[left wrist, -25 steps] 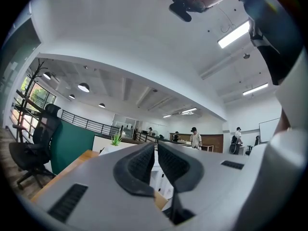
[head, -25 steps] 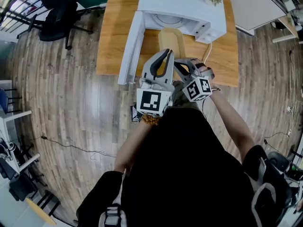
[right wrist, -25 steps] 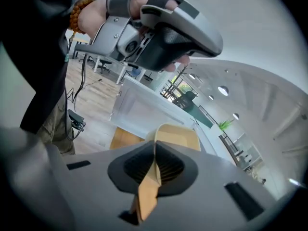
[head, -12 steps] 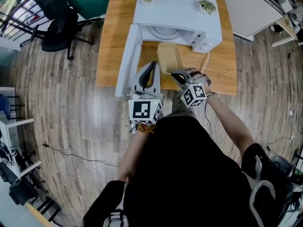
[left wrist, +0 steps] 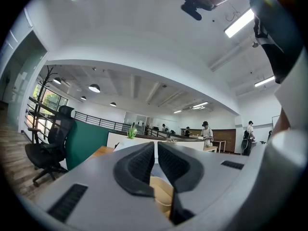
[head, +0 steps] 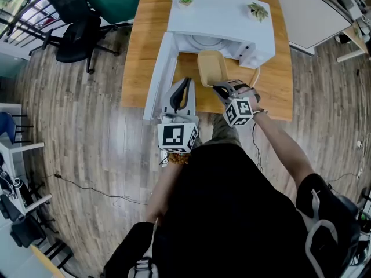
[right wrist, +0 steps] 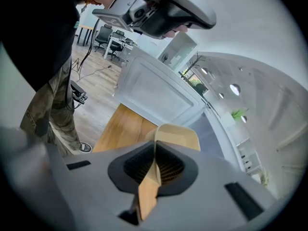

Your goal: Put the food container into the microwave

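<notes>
Grey left gripper (head: 186, 83) at the table's (head: 138, 57) front edge, jaws together, empty. Right gripper (head: 219, 87) clamped on near wall of tan food container (head: 212, 68), just before open microwave (head: 223, 16). Probably light, thin, bendy; one-wall pinch may sag, so keep level.

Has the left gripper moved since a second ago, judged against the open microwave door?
Yes. In the head view the left gripper has shifted left, closer to the open microwave door, and no longer overlaps the food container.

Tan food container (head: 211, 68), white microwave (head: 223, 16), honey-brown wood-grain table (head: 139, 51).
</notes>
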A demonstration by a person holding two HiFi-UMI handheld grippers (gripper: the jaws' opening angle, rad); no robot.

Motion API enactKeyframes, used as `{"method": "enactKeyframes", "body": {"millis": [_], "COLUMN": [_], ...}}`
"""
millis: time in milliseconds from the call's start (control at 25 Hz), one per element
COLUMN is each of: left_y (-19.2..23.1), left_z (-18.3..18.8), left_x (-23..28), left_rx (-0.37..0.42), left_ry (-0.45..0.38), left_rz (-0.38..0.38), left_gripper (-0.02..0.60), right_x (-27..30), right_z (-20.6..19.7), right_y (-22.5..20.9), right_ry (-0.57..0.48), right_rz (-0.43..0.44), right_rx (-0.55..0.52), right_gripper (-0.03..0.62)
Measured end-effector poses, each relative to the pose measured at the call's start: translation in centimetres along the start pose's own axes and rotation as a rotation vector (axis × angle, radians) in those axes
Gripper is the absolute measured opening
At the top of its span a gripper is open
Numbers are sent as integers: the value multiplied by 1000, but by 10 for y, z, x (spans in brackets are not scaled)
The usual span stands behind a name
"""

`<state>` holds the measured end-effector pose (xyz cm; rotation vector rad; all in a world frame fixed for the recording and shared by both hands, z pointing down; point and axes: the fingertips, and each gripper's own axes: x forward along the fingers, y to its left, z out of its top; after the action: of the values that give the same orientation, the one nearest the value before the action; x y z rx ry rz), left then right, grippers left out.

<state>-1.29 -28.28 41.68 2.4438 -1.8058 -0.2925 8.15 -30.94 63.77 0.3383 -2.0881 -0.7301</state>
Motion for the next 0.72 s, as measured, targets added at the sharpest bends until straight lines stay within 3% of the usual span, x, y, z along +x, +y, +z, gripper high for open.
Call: {"method": "enactKeyframes", "body": {"millis": [720], "left_y": [24], "left_z": [4], "left_x": [7], "left_rx": [5], "left_ry": [-16], "left_rz": [23], "left_gripper": [38], "right_x": [43], "right_z": [-20], "right_y": [-45], "right_ry": [101], "right_rz": [-37], "right_rx": [-19], "right_gripper": [20]}}
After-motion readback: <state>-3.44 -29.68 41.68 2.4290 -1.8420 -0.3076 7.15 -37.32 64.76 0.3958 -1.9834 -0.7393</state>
